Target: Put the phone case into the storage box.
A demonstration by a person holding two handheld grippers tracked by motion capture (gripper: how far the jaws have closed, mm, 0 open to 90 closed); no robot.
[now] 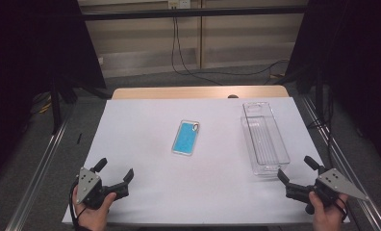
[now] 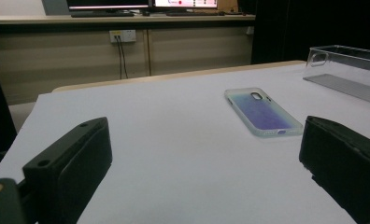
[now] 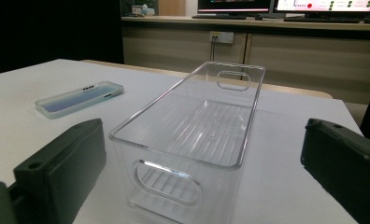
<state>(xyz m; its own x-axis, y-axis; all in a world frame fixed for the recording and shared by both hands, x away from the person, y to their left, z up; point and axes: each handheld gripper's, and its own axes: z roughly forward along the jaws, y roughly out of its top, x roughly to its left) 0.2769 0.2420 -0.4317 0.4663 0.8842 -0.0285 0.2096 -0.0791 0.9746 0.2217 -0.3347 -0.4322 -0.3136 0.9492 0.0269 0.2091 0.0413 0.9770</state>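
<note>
A blue phone case (image 1: 186, 137) with a clear rim lies flat near the middle of the white table sheet (image 1: 145, 120). To its right stands a long clear plastic bin (image 1: 264, 137), with nothing in it. My left gripper (image 1: 115, 172) rests at the front left corner, jaws wide apart and holding nothing; the phone case (image 2: 262, 112) lies well ahead of it. My right gripper (image 1: 298, 170) sits at the front right, also open, just short of the near end of the bin (image 3: 192, 140). The phone case (image 3: 79, 99) lies off to its left.
The table sheet ends close behind both hands. A wooden table edge (image 1: 198, 92) shows at the far side. Black curtains (image 1: 34, 48) flank the table, and cables (image 1: 179, 53) hang down the back wall to the floor. Metal rails (image 1: 39, 163) run along both sides.
</note>
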